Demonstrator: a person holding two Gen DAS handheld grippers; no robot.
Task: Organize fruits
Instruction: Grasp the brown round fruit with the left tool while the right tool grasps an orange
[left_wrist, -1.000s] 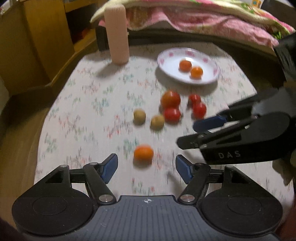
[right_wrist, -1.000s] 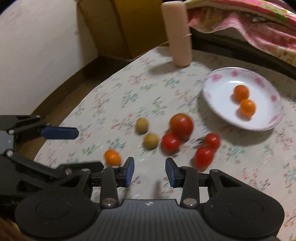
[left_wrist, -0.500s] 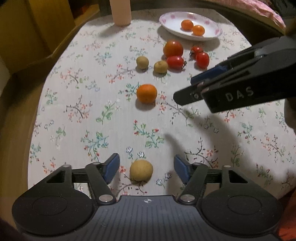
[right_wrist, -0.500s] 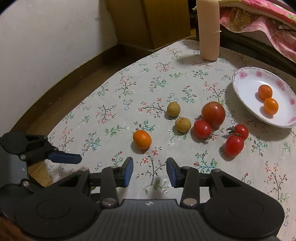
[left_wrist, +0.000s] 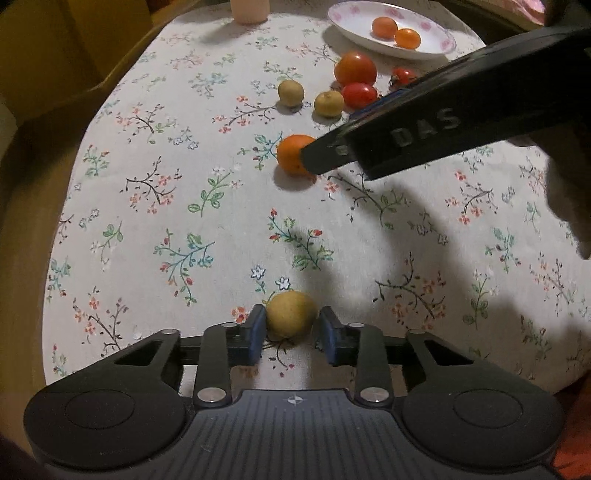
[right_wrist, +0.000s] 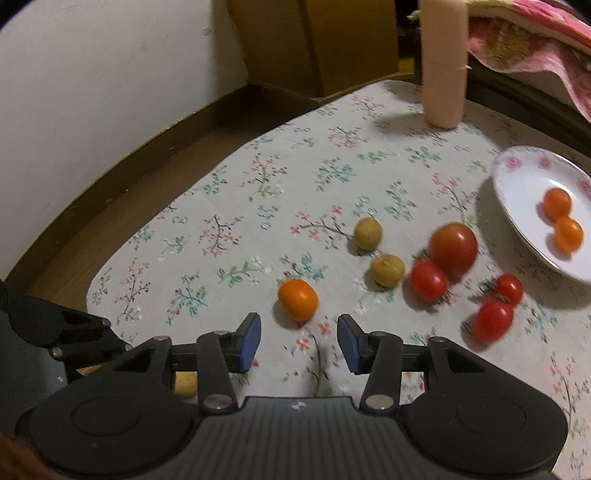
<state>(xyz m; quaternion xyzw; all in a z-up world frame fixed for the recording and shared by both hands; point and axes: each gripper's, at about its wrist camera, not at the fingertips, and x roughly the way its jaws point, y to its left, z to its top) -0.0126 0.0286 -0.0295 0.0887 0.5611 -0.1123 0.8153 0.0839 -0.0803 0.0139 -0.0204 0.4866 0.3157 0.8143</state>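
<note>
A: Left tool (left_wrist: 291, 332)?
B: Closed on a pale yellow fruit (left_wrist: 291, 319), one blue pad at each side. Sitting low on the flowered cloth (left_wrist: 177, 192) of the desk, at 6 o'clock in the left wrist view.

A: Right tool (right_wrist: 299, 336)?
B: Spread wide, gripping nothing. Hovering over the cloth with a small orange fruit (right_wrist: 297, 299) just ahead at 12 o'clock, beyond the pad tips, not between them. Crossing the left wrist view from 3 o'clock, its tip overlapping that same orange fruit.

A: And the rest of the fruit?
B: Seen from the right wrist: two tan fruits (right_wrist: 367, 233) (right_wrist: 387, 270) near each other at 1 o'clock of the orange one. At 2 o'clock a large tomato (right_wrist: 453, 244), touching a smaller one (right_wrist: 428, 280). Further toward 3 o'clock, two more small tomatoes (right_wrist: 509, 288) (right_wrist: 493, 319), close together.

A: Plate?
B: White with pink flowers on the rim (right_wrist: 517, 166), at the right edge of that view, 2 o'clock from the tool. Holding two small orange fruits (right_wrist: 557, 202) (right_wrist: 569, 233), touching.

A: Anything else?
B: A tall pink cylinder (right_wrist: 443, 74), upright at the far end of the desk, near 1 o'clock.
</note>
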